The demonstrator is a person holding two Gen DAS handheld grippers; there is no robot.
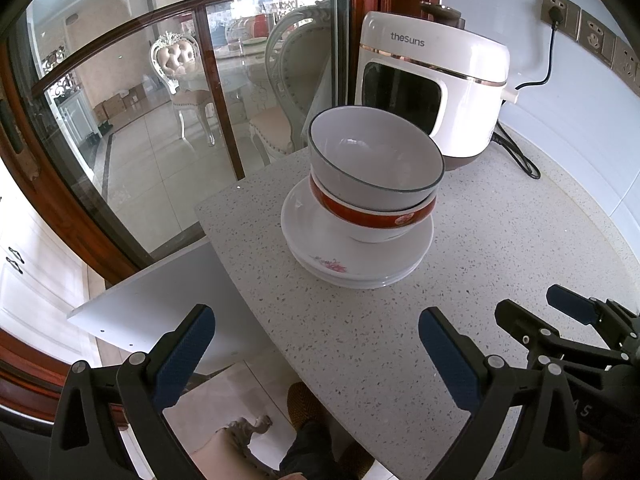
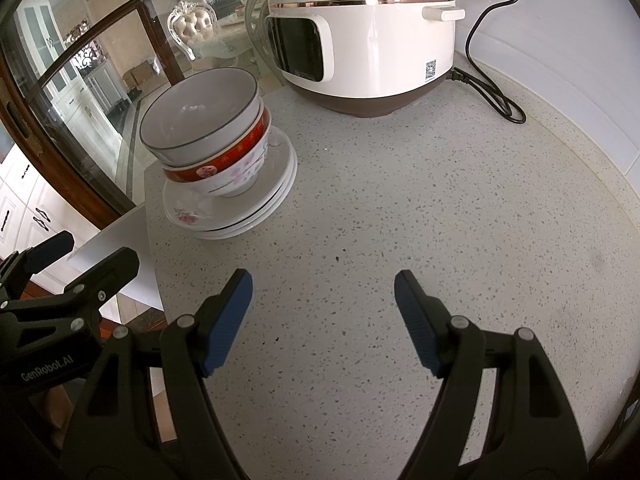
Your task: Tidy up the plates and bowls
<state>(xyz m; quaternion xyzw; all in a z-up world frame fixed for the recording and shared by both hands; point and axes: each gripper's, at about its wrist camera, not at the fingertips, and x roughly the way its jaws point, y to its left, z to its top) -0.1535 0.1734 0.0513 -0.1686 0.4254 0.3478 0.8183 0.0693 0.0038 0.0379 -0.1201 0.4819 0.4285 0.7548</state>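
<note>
So in the left wrist view, going left to right: the left gripper (image 1: pixel 316 336) sits at the bottom of the frame with its jaws spread wide and nothing between them, hanging half over the table (image 1: pixel 500 240) edge. The stack is dead center, near the table's corner by the glass door (image 1: pixel 140 120). The right gripper (image 1: pixel 560 308) pokes in at the lower right, and the right wrist view shows its jaws wide and empty too, just bare table between the blue pads (image 2: pixel 232 316).

The stack itself looks pretty much sorted already. A few plates (image 1: pixel 356 256) are nested at the bottom, the top one with a little pink flower print. On them sits a red-banded bowl (image 1: pixel 372 216), and a grey-rimmed bowl (image 1: pixel 376 156) is nested inside that, a bit tilted. That top bowl is empty as far as anyone can see. Big flat stuff low and bowls on top is probably for stability.

Upper right is a white rice cooker (image 1: pixel 432 80), plugged into the wall outlet (image 1: pixel 558 10), well apart from the stack. Both grippers sit back from the dishes, touching nothing, so it reads like the job is done or nearly.
</note>
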